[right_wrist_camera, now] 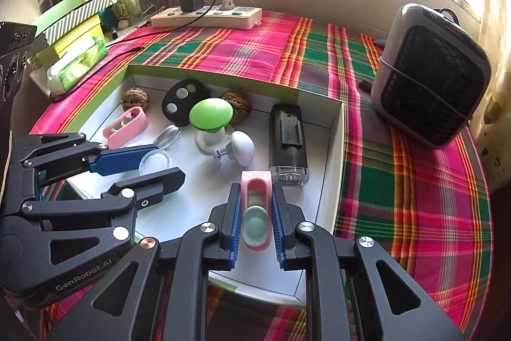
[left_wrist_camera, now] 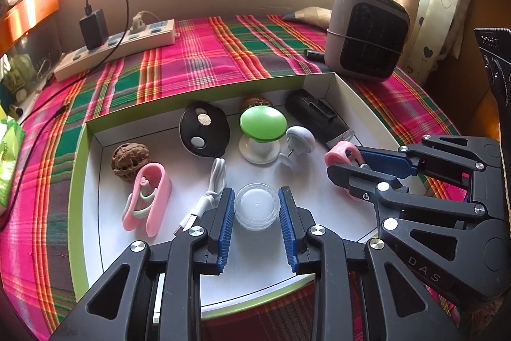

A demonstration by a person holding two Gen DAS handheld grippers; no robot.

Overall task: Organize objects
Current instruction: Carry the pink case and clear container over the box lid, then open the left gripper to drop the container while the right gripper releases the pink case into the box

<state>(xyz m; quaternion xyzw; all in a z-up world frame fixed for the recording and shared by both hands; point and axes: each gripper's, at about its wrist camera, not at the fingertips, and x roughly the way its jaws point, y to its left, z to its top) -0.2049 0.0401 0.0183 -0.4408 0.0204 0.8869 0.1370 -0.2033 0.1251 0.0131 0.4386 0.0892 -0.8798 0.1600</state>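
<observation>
Both hand-held grippers gripping: left (left_wrist_camera: 257,206) clamps clear round lid (left_wrist_camera: 256,206), right (right_wrist_camera: 256,213) pinches pink clip (right_wrist_camera: 256,210); lift straight, clearing box wall (right_wrist_camera: 338,130).

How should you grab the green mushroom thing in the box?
Probably by the green mushroom cap's round rim, gripper coming from above with its fingers on opposite sides. The cap tilts and overhangs the narrow white stem, and the white knob crowds the base.

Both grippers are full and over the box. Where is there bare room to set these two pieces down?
Bare tablecloth lies right of the box, in front of the grey heater, and more between the box's far wall and the power strip. In the box, only the near floor is free; the far half is crowded.
</observation>
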